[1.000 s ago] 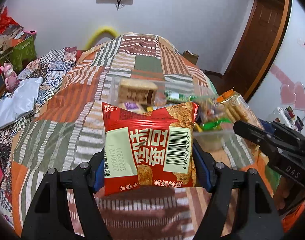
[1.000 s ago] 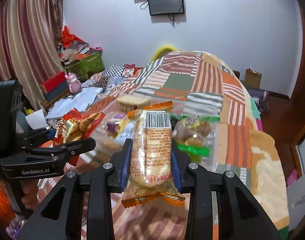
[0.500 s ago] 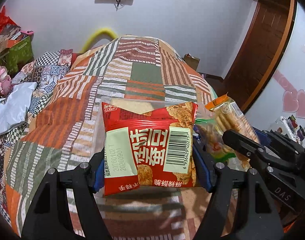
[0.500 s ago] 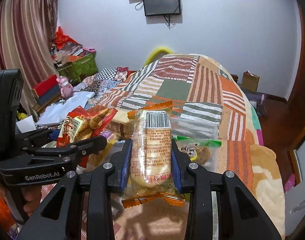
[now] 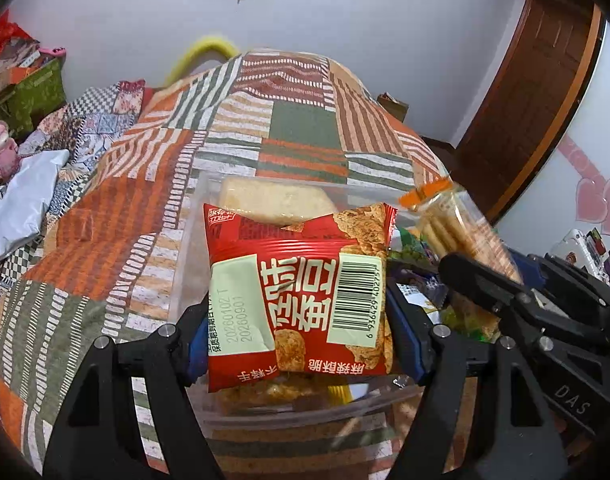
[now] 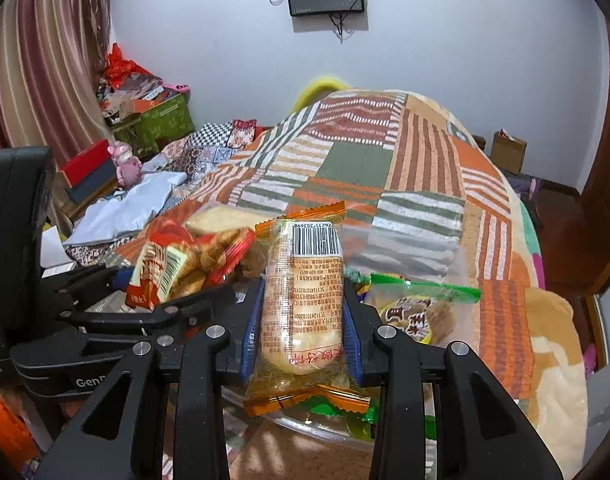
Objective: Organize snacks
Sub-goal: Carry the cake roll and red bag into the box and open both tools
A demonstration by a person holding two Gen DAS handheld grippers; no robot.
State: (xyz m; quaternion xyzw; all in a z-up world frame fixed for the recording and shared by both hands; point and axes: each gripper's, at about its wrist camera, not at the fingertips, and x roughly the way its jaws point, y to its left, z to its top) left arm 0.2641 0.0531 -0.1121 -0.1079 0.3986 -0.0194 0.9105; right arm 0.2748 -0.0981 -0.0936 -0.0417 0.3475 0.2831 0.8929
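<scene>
Hovering over the clear plastic bin now: the red snack packet, pinched flat between the left gripper pads, sits above the bin's left half, where a second ago it was short of the near rim with the bin further out on the quilt. Same for the orange-sealed cracker pack, clamped upright in the right gripper, now over the bin's near rim with a green-sealed snack just beside it to the right. Both tools have closed the gap together and sit near each other, almost touching. A pale cake pack lies at the bin's far end, more snacks below. Judgement: transport is done and release is next; dropping one at a time looks safer, since the grippers crowd the opening.
</scene>
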